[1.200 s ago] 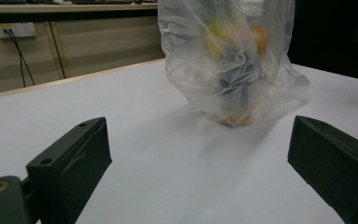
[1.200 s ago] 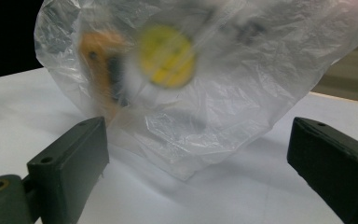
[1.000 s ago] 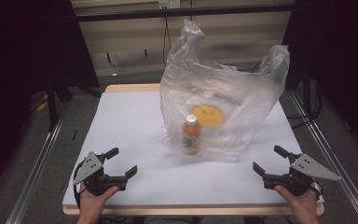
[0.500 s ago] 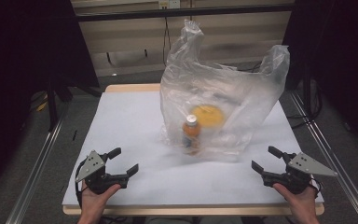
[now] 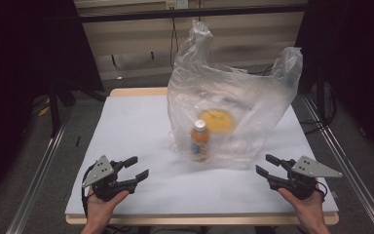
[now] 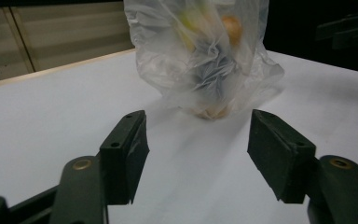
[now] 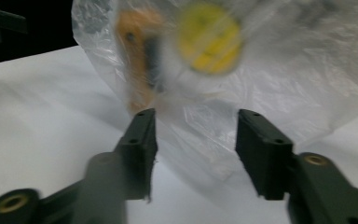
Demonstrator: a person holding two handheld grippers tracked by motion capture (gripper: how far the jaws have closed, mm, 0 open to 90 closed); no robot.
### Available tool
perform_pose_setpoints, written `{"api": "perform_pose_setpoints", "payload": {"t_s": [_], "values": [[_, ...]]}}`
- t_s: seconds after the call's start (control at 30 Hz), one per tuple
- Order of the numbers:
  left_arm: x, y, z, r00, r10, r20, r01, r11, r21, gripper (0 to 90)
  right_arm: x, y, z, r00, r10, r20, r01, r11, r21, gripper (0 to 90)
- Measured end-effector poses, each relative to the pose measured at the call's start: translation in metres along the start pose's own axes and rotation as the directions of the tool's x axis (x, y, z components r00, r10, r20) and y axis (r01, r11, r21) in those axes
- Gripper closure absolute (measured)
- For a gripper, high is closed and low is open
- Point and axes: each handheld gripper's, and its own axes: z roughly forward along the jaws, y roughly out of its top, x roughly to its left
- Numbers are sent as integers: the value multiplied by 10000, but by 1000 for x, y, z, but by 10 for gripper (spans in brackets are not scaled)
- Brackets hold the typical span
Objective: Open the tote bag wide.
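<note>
A clear plastic bag (image 5: 233, 105) stands upright at the middle of the white table (image 5: 136, 131), its two handles sticking up. Inside it an orange drink bottle (image 5: 200, 140) with a white cap stands beside a round yellow thing (image 5: 219, 120). My left gripper (image 5: 136, 167) hovers open near the front left edge, well apart from the bag (image 6: 200, 51). My right gripper (image 5: 268, 165) is open near the front right, close to the bag's lower corner. In the right gripper view the bag (image 7: 279, 79), bottle (image 7: 137, 56) and yellow thing (image 7: 209, 39) loom just beyond the jaws.
A wooden rim (image 5: 136, 91) edges the table's far side. Metal rails (image 5: 39, 170) run along both sides over grey floor. A dark frame and cables (image 5: 175, 34) hang behind the table.
My right gripper has shifted a little left and forward toward the bag. The left gripper has barely moved. The bag stays put.
</note>
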Motion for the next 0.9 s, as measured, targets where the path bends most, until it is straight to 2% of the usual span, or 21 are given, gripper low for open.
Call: {"api": "perform_pose_setpoints", "payload": {"t_s": [0.03,0.1,0.17,0.2,0.3,0.33,0.4,0.43,0.5,0.57,0.67,0.9], "values": [[0,2,1,9999,72,86,-73,10000,57,436,0,2,2,10000,50,-32,-50,10000,-17,563],[-1,4,5,9993,-43,366,42,10000,37,523,0,5,6,9995,100,-307,-102,9999,-35,676],[-1,7,9,9992,33,387,-38,9999,113,571,-1,8,11,9988,91,-474,-88,9999,72,742],[-1,8,11,9981,45,611,-52,9999,106,613,-1,9,13,9983,109,-577,-105,9999,69,777],[0,14,17,9977,133,668,-154,9994,306,688,-3,16,20,9966,90,-823,-76,9998,168,839],[1,16,19,9966,133,817,-156,9995,274,714,-4,19,22,9955,124,-942,-112,9998,135,856],[2,21,24,9966,56,823,-83,9994,322,763,-5,24,26,9944,162,-1040,-147,9998,148,880],[3,24,27,9953,29,971,-59,9995,304,775,-6,26,27,9942,166,-1065,-146,9997,198,887],[3,30,31,9941,114,1078,-158,9990,406,812,-8,31,30,9921,224,-1231,-201,9996,201,900],[4,36,37,9899,74,1413,-120,9994,316,851,-10,37,33,9913,285,-1286,-254,9994,251,900],[3,44,42,9866,159,1624,-220,9991,357,898,-12,48,37,9893,331,-1418,-301,9993,231,900],[3,65,56,9778,220,2082,-288,9991,296,900,-21,71,45,9859,448,-1610,-386,9984,411,900]]}}
